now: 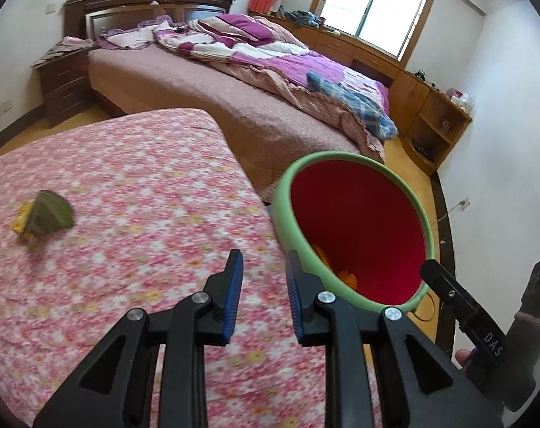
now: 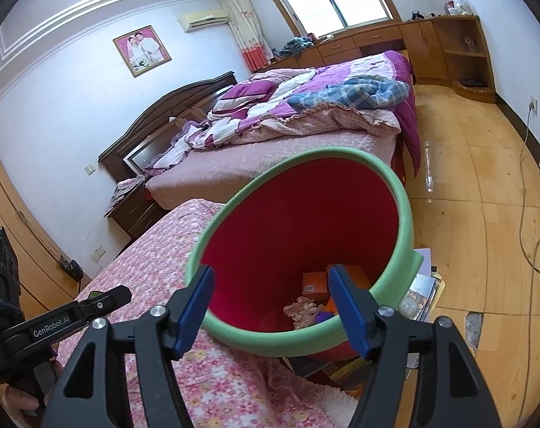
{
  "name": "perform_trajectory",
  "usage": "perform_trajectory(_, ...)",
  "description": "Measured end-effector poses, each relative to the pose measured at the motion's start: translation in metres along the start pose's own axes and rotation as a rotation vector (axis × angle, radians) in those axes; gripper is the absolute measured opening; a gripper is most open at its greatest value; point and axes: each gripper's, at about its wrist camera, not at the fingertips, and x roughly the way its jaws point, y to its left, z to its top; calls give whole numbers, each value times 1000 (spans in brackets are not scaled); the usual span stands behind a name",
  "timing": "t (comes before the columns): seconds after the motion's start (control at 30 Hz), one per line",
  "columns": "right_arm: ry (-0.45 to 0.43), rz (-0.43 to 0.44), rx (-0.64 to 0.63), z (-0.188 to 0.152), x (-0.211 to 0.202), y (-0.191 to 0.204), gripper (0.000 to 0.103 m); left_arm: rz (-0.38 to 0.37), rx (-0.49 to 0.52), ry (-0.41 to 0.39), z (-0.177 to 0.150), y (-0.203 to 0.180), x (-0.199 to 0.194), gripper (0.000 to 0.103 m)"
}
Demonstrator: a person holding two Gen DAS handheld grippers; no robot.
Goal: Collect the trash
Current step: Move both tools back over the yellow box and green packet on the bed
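A bin with a green rim (image 1: 341,155) (image 2: 305,153) and a red inside stands off the right edge of the table with the pink floral cloth (image 1: 145,196) (image 2: 152,267). In the bin lie an orange box (image 2: 314,285), crumpled pinkish paper (image 2: 302,308) and other scraps. A crumpled green and yellow wrapper (image 1: 45,214) lies on the cloth at the left. My left gripper (image 1: 264,255) hovers over the table's right edge beside the bin, its jaws a little apart and empty. My right gripper (image 2: 271,267) stands open wide above the bin's near rim, holding nothing.
A bed (image 1: 205,82) with purple quilts stands behind the table, with a dark nightstand (image 1: 62,82) to its left. Wooden cabinets (image 2: 448,46) line the window wall. Magazines (image 2: 418,292) lie on the wooden floor beside the bin. A cable (image 2: 526,214) runs along the right wall.
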Motion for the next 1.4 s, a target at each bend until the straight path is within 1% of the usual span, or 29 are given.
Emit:
perform_trajectory(0.03, 0, 1, -3, -1, -1, 2, 75, 5, -5, -4, -1, 4, -4, 23)
perform_trajectory(0.3, 7, 36, -45, -3, -8, 32, 76, 66, -42, -35, -3, 35, -32, 23)
perform_trajectory(0.53, 49, 89, -117, -10, -4, 72, 77, 137, -83, -52, -2, 72, -56, 23)
perform_trajectory(0.67, 67, 104, -180, -16, -2, 103, 77, 174, -116, -65, -1, 100, -72, 23)
perform_trajectory(0.77, 86, 118, -226, -20, 2, 125, 77, 215, -143, -77, -1, 124, -84, 23)
perform_trajectory(0.97, 131, 165, -268, -20, 11, 158, 77, 287, -188, -88, -2, 172, -103, 24)
perform_trajectory(1.17, 206, 214, -288, -21, 31, 191, 77, 347, -234, -96, -7, 217, -113, 24)
perform_trajectory(1.3, 248, 231, -299, -27, 46, 213, 77, 368, -264, -76, -11, 245, -109, 24)
perform_trajectory(1.4, 270, 235, -316, -32, 59, 230, 77, 371, -286, -64, -14, 260, -104, 24)
